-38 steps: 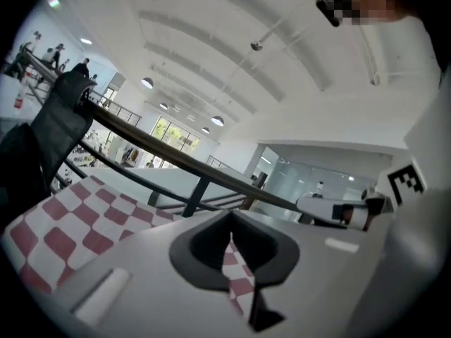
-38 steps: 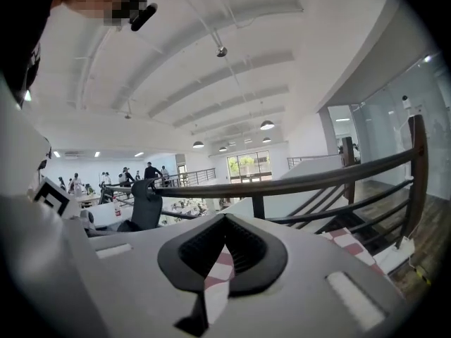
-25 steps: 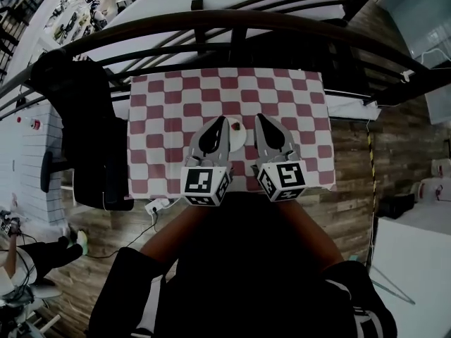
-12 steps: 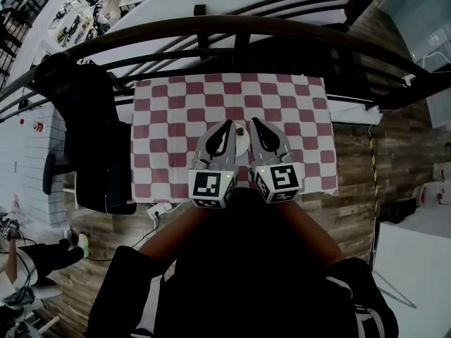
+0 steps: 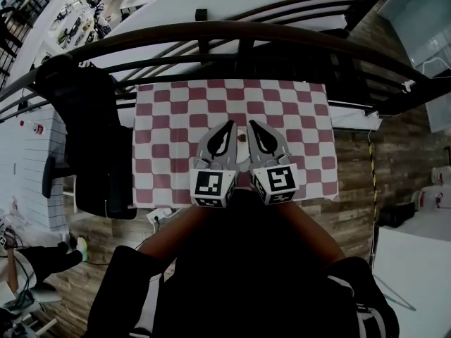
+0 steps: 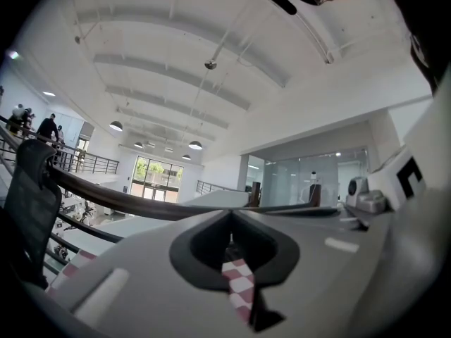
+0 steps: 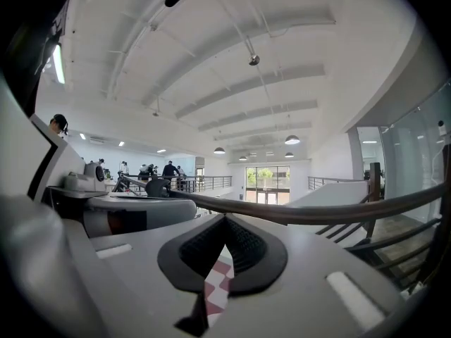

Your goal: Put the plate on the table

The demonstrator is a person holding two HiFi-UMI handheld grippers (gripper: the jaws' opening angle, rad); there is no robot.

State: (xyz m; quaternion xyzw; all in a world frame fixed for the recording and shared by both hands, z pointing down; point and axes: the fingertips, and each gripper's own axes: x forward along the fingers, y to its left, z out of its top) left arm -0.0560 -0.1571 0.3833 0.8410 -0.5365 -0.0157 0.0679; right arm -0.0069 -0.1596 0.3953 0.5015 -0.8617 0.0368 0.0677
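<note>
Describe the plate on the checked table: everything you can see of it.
Only a narrow strip of the plate shows in the head view, in the gap between the left gripper and the right gripper, which cover its sides. It looks white and smooth and lies flat on the red-and-white checked cloth. A small dark reddish thing sits on its far part. Whether either gripper touches the plate cannot be told. Neither gripper view shows it.

The plate (image 5: pixel 242 140) lies on the table (image 5: pixel 169 118), between the left gripper (image 5: pixel 230 124) and right gripper (image 5: pixel 249 124).
</note>
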